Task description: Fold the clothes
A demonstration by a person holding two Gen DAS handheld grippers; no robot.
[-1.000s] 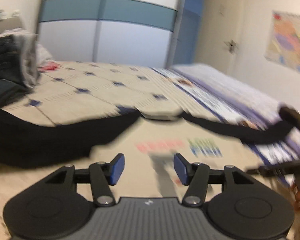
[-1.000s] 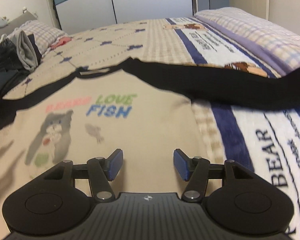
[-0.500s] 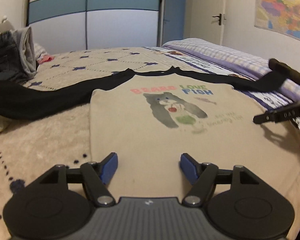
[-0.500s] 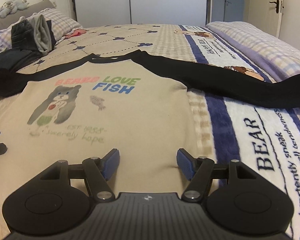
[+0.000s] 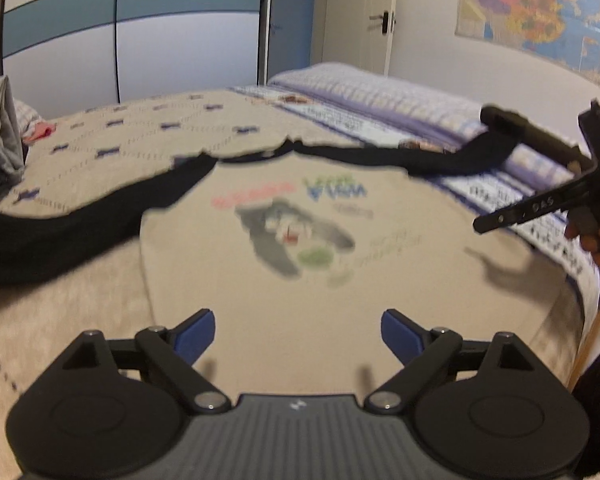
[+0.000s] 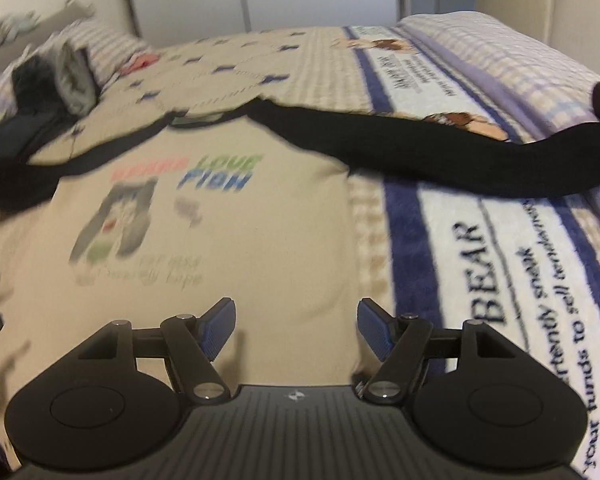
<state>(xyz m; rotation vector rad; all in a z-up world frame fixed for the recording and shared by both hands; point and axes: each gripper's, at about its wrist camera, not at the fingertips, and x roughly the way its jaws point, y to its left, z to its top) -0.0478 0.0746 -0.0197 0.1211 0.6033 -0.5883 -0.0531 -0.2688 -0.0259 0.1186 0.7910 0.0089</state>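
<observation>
So, nearest you in the left wrist view, your left claw point(image 5: 298, 330) is spreading its jaws wide with nothing between them, only the shirt's lower body beneath. In the right wrist view your right claw point(image 6: 296, 322) is opening too, empty, hanging over the shirt's right edge where it meets the bed point(image 6: 480, 264).

The beige shirt point(image 5: 300, 280) lies face up and flat on the bed, filling the middle of both frames, its print at centre. Farther up, the black sleeves run outward: one to the left edge of the left view point(image 5: 60, 236), the other point(image 6: 440, 152) to the upper right of the right view. A pile of clothes point(image 6: 56, 76) sits at upper left, well apart.

By my reading, the spreading-out is done and folding has not started. Next you would likely pinch a sleeve or side edge and carry it across the body, so drop each claw low enough to catch the cloth alone, not the bedcover.
</observation>
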